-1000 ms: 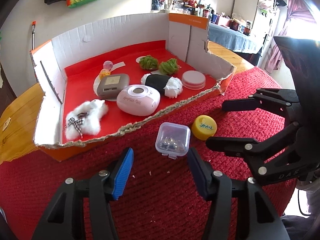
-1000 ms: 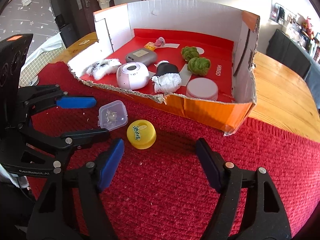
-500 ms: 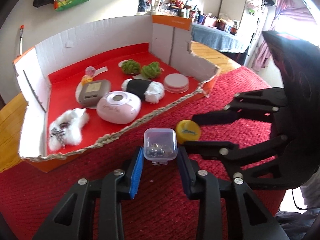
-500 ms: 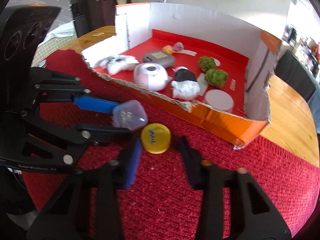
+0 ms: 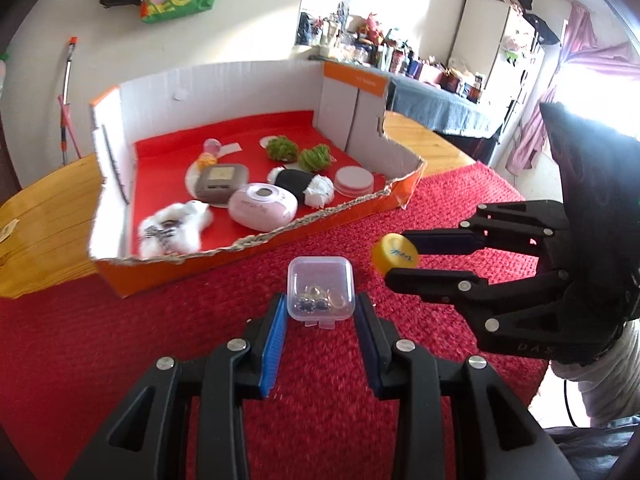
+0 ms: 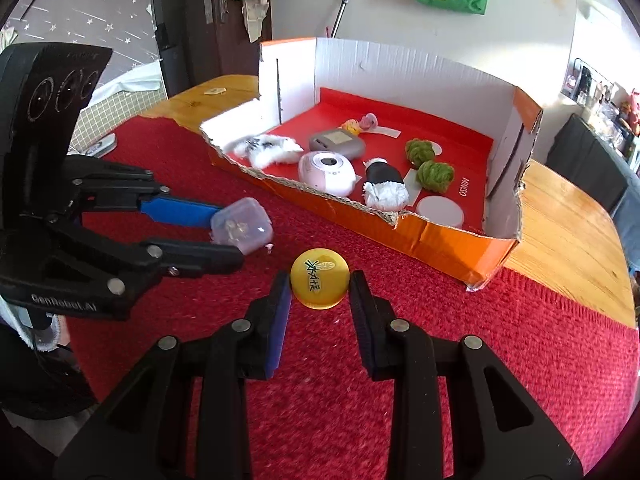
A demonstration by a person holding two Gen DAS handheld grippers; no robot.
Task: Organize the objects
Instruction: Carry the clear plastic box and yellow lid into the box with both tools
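Clear plastic box [image 5: 321,290] with small metal trinkets inside sits gripped between the jaws of the left gripper [image 5: 321,312], its side walls pressed by the blue pads near their tips, above the red rug [image 5: 160,340] that covers the wooden surface [image 5: 40,216]. Just to the right of those jaws, the yellow cap [image 6: 319,278] is caught between the jaws of the right gripper [image 6: 320,292], both pads against its rim; whether it rests on the rug or hangs just above it cannot be told. Beyond both pairs of jaws stands the cardboard tray [image 6: 440,236], orange outside and red inside, its torn front edge facing them. Within it lie a pink round device [image 6: 327,172], a grey case [image 6: 337,143], a white fluffy piece [image 6: 269,149], a black-and-white roll [image 6: 384,188], two green pompoms [image 6: 435,174] and a white disc [image 6: 440,211].
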